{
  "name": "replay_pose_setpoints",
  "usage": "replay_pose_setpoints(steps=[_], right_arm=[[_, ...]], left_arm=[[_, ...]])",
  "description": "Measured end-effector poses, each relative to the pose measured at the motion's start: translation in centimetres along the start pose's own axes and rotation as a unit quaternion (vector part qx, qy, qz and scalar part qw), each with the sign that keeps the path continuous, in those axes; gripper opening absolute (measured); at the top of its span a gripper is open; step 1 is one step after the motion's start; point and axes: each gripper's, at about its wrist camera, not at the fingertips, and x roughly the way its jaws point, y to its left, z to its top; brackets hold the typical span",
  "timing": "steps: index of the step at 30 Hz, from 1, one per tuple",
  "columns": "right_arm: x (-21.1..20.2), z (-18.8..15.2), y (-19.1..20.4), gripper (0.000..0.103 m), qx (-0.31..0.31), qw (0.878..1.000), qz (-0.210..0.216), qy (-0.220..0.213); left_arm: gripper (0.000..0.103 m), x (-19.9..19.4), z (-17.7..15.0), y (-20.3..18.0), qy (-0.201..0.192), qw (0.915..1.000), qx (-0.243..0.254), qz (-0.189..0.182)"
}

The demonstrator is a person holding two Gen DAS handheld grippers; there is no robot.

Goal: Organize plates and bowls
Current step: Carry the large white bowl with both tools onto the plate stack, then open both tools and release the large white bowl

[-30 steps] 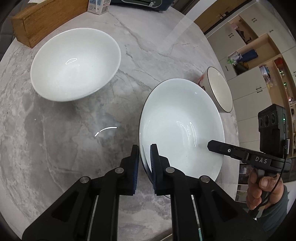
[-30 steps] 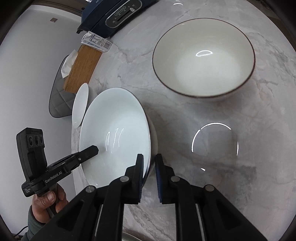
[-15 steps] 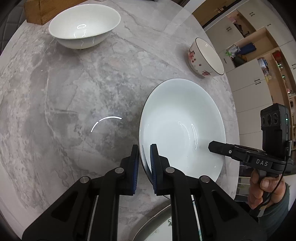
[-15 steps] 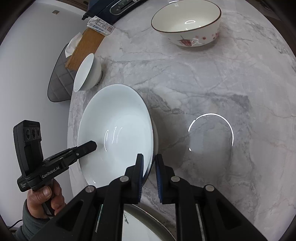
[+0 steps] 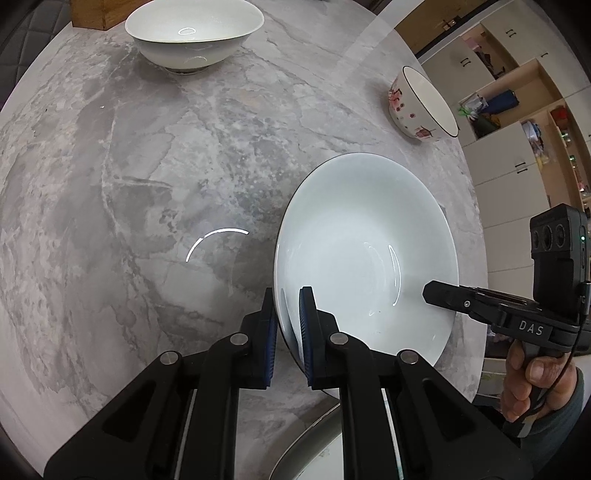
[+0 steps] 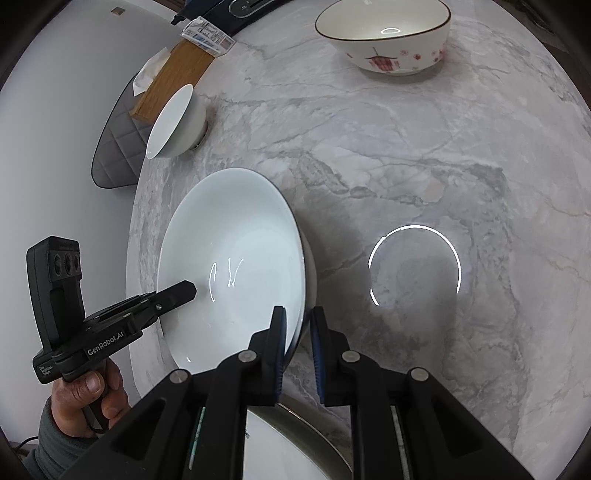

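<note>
Since a second ago the wide white bowl, pinched at opposite rims by the nearly closed left gripper and right gripper, has travelled toward the near table edge. A plate rim now shows bottom centre, likely the stacking spot. The plain white bowl, upper left, and floral bowl, upper right, stand well clear.

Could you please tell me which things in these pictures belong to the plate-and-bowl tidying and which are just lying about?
Part of the job:
- large white bowl, gripped at its rim by the left gripper and right gripper
- plain white bowl
- flowered bowl
- plate at the near edge, mostly hidden

Lying about:
- wooden tissue box
- small carton
- dark appliance
</note>
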Motion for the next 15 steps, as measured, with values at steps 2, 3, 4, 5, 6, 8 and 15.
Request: replay_pose_setpoints(steps=[2,3,4,5,6,8,15], right_arm=[[0.2,-0.1,0.0,0.015,-0.002,1.0,-0.001,0.001],[0.3,-0.1,0.0,0.015,-0.003,1.0,-0.002,0.001],[0.4,-0.2,0.1,0.015,-0.005,1.0,-0.003,0.0],[0.3,-0.2,0.1,0.015,-0.007,1.0,-0.003,-0.001],[0.4,-0.2,0.2,0.015,-0.009,1.0,-0.004,-0.001],[0.5,-0.1,0.5,0.016,-0.018,1.0,-0.006,0.002],[-1.4,-0.2,0.9,0.06,-0.028,0.999,0.029,-0.023]], left_arm=[[0.01,0.1,0.0,0.1,-0.003,1.0,-0.002,0.0],[0.01,0.0,0.0,0.2,-0.004,1.0,-0.003,-0.001],[0.01,0.0,0.1,0.3,-0.004,1.0,-0.004,-0.001],[0.01,-0.1,0.0,0.4,-0.004,1.0,-0.006,-0.001],[0.01,-0.2,0.0,0.5,-0.005,1.0,-0.008,-0.001],[0.01,-0.3,-0.1,0.8,-0.007,0.9999,-0.014,-0.002],[0.073,-2.6,-1.1,3.0,-0.036,0.9978,-0.054,-0.013]])
